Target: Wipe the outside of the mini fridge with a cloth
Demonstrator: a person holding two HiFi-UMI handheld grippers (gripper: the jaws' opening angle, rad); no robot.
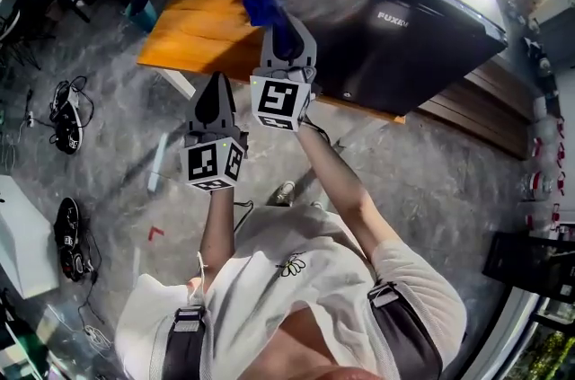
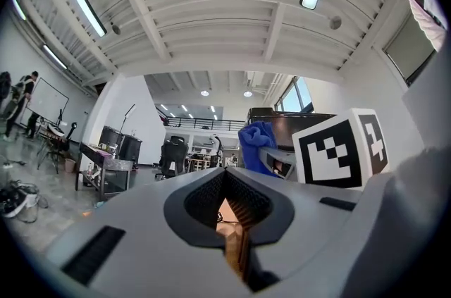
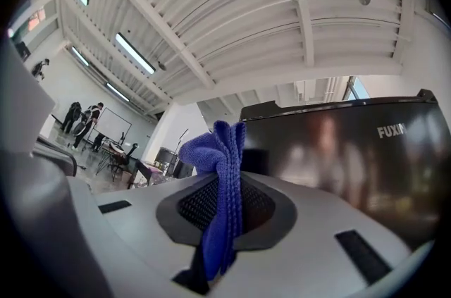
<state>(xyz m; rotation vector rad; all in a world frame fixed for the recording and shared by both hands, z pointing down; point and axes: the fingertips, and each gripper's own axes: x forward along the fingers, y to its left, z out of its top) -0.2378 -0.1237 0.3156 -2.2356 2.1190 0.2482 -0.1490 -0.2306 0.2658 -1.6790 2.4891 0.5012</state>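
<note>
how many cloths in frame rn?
1. The blue cloth is clamped in the right gripper, close to the mini fridge. The left gripper is shut on nothing. Another cloth could lie hidden behind the fridge.

The glossy black mini fridge [image 1: 386,10] is carrying one brand word in pale capital letters on its dark front, reading "FUXIN" in the head view. The right gripper view is showing the same word [image 3: 391,131], its end cut off at the edge.
</note>
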